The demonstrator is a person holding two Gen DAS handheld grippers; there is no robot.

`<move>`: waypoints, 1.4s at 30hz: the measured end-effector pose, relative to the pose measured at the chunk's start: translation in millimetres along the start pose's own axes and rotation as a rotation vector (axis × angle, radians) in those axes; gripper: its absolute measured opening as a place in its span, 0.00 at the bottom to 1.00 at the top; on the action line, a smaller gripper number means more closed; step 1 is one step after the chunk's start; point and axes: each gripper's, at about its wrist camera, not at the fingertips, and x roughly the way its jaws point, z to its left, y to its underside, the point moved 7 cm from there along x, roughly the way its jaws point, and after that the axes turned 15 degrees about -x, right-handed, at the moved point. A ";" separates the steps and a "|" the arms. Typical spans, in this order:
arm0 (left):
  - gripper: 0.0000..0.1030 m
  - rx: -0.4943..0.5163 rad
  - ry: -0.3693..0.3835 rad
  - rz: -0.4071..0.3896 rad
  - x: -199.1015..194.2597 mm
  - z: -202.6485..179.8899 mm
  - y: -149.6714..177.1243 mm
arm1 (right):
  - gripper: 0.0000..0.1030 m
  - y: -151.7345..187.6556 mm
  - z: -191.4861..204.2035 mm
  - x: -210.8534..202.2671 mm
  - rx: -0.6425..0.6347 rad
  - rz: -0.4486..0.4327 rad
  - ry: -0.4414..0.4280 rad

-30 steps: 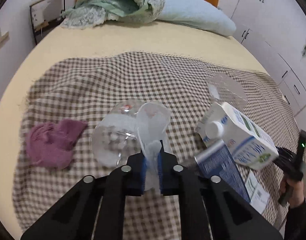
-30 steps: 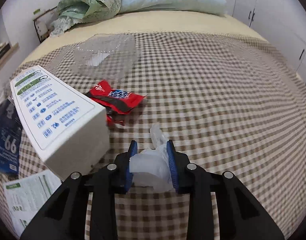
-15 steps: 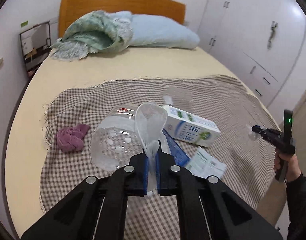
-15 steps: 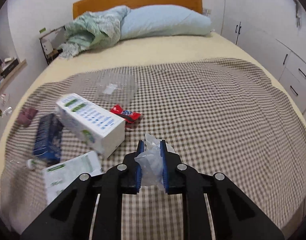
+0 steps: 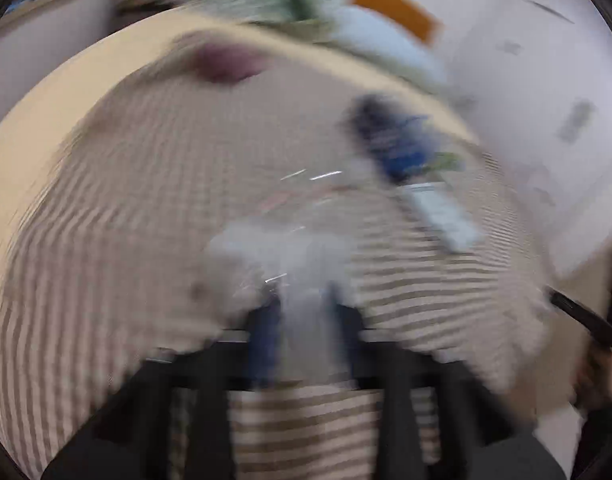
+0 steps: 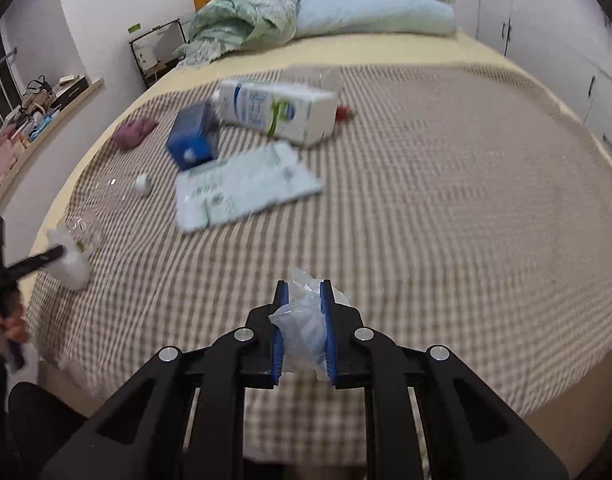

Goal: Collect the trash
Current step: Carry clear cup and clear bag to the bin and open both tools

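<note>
My right gripper (image 6: 302, 292) is shut on a crumpled clear plastic wrapper (image 6: 304, 324), held above the near edge of the bed. My left gripper (image 5: 302, 300) is shut on a clear plastic cup (image 5: 278, 252); that view is heavily blurred. It also shows at the left of the right wrist view (image 6: 68, 262), over the bed's left edge. On the checked blanket (image 6: 446, 200) lie a white milk carton (image 6: 278, 110), a blue packet (image 6: 194, 136), a paper leaflet (image 6: 242, 188), a red wrapper (image 6: 344, 112), a small white cap (image 6: 143, 184) and a clear plastic lid (image 6: 314, 76).
A purple cloth (image 6: 132, 132) lies near the blanket's left edge. A pillow (image 6: 370, 12) and a green quilt (image 6: 242, 20) sit at the headboard. White cupboards (image 6: 566, 40) line the right wall; a shelf (image 6: 38, 128) with small items runs along the left wall.
Both grippers have pulled back from the trash toward the foot of the bed with their loads. The left gripper has swung quickly left and its view is now blurred.
</note>
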 end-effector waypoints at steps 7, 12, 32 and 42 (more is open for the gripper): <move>0.87 -0.026 -0.005 -0.070 -53.6 8.2 27.6 | 0.16 19.5 23.9 -22.7 -0.021 -0.023 0.011; 0.84 0.115 -0.078 -0.094 -40.8 -23.9 20.6 | 0.16 23.9 27.7 -19.2 0.010 -0.019 -0.002; 0.03 0.227 0.177 0.057 -133.5 -180.0 139.6 | 0.16 152.9 -38.1 -94.2 0.182 -0.078 0.003; 0.03 0.415 0.198 0.365 -25.5 -301.6 314.9 | 0.16 375.6 -92.6 -22.8 0.539 0.182 -0.028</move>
